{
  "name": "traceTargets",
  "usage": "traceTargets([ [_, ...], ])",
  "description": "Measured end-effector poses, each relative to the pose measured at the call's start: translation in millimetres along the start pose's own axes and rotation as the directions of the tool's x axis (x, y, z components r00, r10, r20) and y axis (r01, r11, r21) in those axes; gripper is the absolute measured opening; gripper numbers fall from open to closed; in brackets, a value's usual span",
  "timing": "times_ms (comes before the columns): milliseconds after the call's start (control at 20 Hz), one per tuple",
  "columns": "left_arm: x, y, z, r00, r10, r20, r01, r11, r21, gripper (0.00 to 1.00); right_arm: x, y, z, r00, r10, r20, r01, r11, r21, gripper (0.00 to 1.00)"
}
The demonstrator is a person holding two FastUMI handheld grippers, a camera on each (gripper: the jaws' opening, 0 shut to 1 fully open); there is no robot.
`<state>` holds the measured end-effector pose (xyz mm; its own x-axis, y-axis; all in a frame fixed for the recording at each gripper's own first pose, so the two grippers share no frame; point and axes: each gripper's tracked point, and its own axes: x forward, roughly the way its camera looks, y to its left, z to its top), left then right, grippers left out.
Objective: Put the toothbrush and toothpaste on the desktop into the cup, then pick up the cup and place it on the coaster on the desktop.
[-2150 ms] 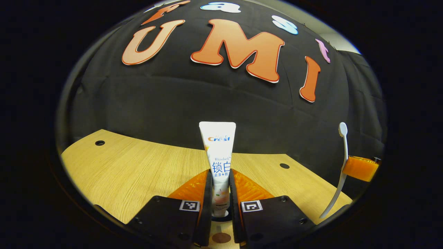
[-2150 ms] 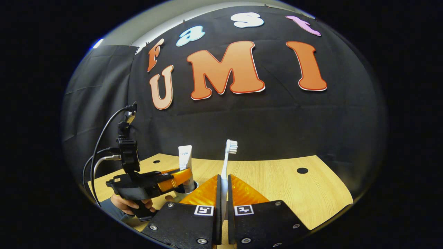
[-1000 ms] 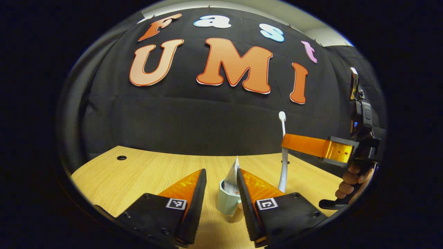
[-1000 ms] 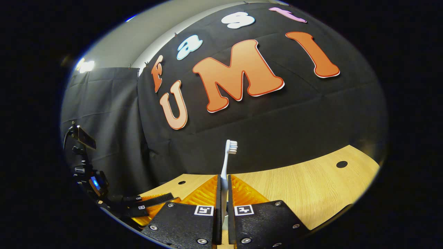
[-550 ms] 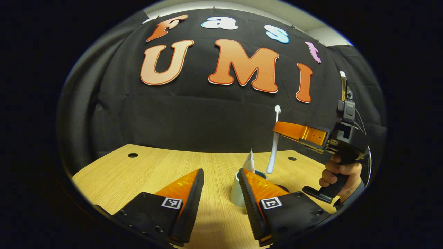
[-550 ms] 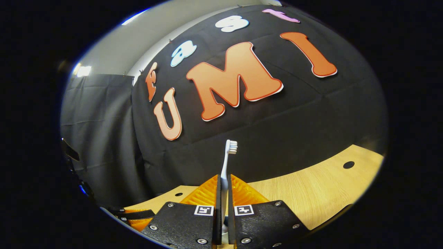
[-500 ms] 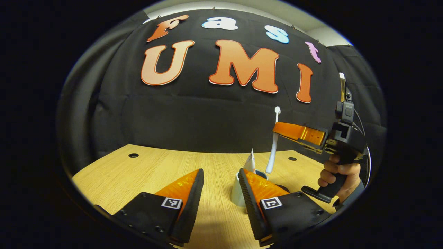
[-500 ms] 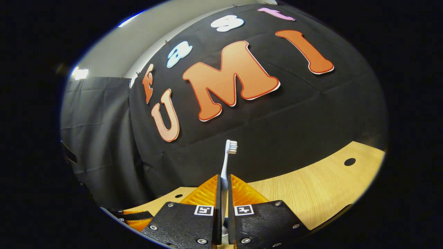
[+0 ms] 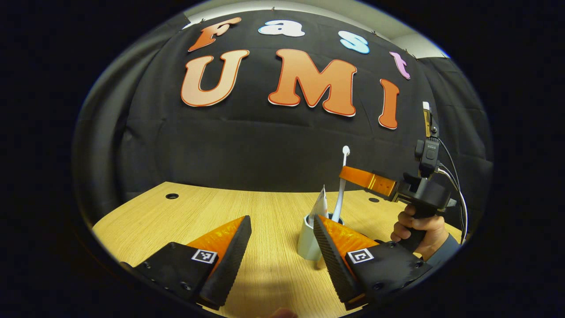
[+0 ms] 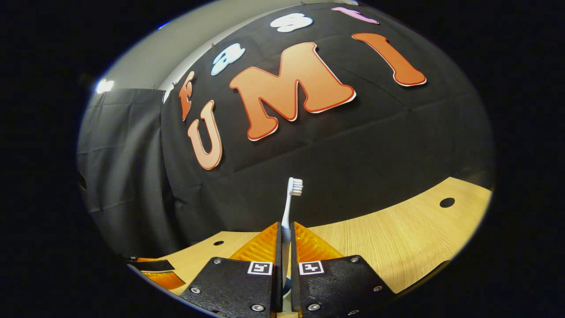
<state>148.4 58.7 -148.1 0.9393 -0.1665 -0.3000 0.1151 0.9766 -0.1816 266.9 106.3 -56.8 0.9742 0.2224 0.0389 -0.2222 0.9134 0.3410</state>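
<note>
A pale cup stands on the wooden desktop, just beyond my left gripper, which is open and holds nothing. The white toothpaste tube leans inside the cup. My right gripper, held by a hand, comes in from the right and is shut on the white toothbrush. The brush stands upright, its lower end at the cup's mouth behind my left finger. In the right gripper view the toothbrush rises bristles up from the shut right gripper.
The desktop has small round holes near its back edge, another at the far right. A finger of the left gripper shows low on the left in the right gripper view. Black cloth walls close the booth behind.
The left gripper let the toothpaste go into the cup, opened wide and drew back. The right gripper carried the toothbrush over to the cup and lowered it toward the mouth.
</note>
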Motion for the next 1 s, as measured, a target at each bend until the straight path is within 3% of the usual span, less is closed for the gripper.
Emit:
traceTargets([
  [350, 2.2, -20.1, 21.8, 0.999, 0.016, 0.034, -0.018, 0.997, 0.076, 0.91, -6.3, 4.3, -23.4, 0.997, 0.018, -0.075, -0.022, 0.999, -0.040, 0.09],
  [650, 11.1, -39.6, 8.3, 0.999, -0.013, -0.051, 0.016, 0.998, 0.059, 0.91, -28.4, 0.1, -21.1, 0.994, 0.034, -0.106, -0.039, 0.998, -0.050, 0.18],
  [750, 14.8, -42.8, 2.0, 0.996, -0.017, -0.091, 0.021, 0.998, 0.052, 0.92, -41.8, -2.0, -15.9, 0.992, 0.041, -0.121, -0.048, 0.997, -0.061, 0.28],
  [900, 22.7, -43.1, -3.8, 0.989, 0.001, -0.148, 0.006, 0.999, 0.048, 0.91, -63.9, -12.0, 3.9, 0.995, 0.016, -0.101, -0.026, 0.995, -0.098, 0.51],
  [1000, 25.7, -47.0, -8.8, 0.983, -0.003, -0.186, 0.009, 0.999, 0.031, 0.91, -77.4, -17.8, 16.6, 0.996, 0.011, -0.092, -0.021, 0.994, -0.109, 0.57],
])
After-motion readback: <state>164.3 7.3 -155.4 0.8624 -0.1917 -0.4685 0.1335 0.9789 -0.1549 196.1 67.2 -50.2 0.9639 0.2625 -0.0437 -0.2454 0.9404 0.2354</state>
